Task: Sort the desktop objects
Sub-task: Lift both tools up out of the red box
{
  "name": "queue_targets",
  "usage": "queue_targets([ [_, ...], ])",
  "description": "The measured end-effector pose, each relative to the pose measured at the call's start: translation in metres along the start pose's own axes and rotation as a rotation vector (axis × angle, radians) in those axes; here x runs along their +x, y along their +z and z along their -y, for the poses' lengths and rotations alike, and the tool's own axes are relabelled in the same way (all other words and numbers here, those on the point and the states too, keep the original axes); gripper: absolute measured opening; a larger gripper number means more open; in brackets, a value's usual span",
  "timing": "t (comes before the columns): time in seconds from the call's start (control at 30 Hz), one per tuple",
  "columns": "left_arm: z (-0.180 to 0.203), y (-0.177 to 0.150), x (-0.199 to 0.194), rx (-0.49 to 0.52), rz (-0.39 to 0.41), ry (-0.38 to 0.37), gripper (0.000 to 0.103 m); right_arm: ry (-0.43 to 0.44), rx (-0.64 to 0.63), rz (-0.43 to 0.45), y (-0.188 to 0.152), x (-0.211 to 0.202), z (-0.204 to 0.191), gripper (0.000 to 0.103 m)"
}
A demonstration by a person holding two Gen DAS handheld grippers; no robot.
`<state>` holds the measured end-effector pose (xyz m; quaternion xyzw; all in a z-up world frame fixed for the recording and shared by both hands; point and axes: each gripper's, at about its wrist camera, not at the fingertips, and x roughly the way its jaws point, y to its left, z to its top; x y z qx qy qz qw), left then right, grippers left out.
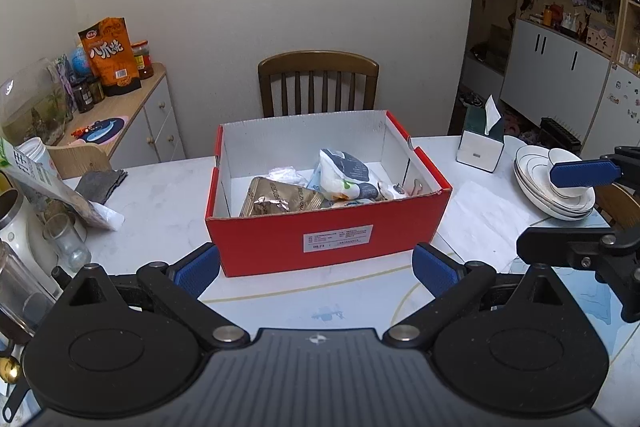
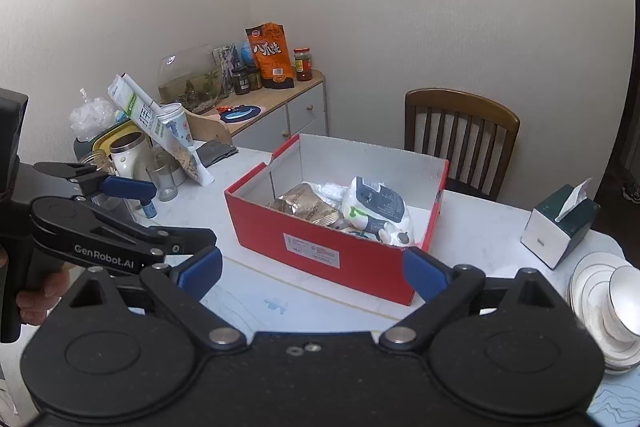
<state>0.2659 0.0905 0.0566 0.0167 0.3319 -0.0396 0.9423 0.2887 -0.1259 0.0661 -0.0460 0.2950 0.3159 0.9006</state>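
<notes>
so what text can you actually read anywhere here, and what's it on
"GenRobot.AI": on the left hand-held gripper, white lettering on its black body.
"八爪烧": on the orange snack bag on the side cabinet.
White label on the red box: print too small to read.
Packets in the box: lettering blurred.

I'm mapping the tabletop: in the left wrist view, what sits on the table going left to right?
Clear glass → grey cloth → red box → tissue box → stacked white dishes.
</notes>
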Motion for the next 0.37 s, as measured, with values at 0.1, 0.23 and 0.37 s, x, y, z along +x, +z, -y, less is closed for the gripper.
queue_targets([
  [0.1, 0.000, -0.002, 0.000, 0.000, -0.003, 0.001, 0.103, -0.003, 0.008, -0.003, -0.002, -0.002, 0.000, 0.097],
  [0.23, 0.000, -0.004, 0.000, -0.002, -0.009, 0.011, 0.103, -0.008, 0.018, -0.013, -0.007, -0.005, 0.003, 0.097],
  [0.37, -0.001, -0.006, 0.000, -0.004, -0.015, 0.010, 0.103, -0.013, 0.029, -0.022, -0.011, -0.006, 0.005, 0.097],
])
